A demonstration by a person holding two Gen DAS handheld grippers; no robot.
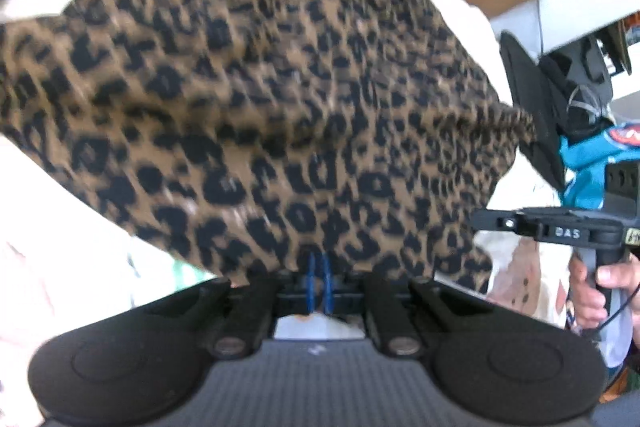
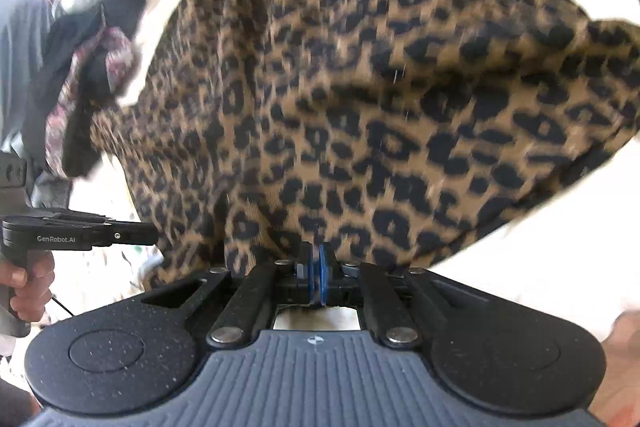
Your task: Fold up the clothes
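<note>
Both tools (image 1: 319, 277) (image 2: 316, 277) clamped tight on leopard-print garment (image 1: 260, 99).

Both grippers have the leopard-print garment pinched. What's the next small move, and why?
Probably draw the left gripper and right gripper apart: both are shut on one edge of the leopard-print garment, and the cloth between them sags in soft folds.
</note>
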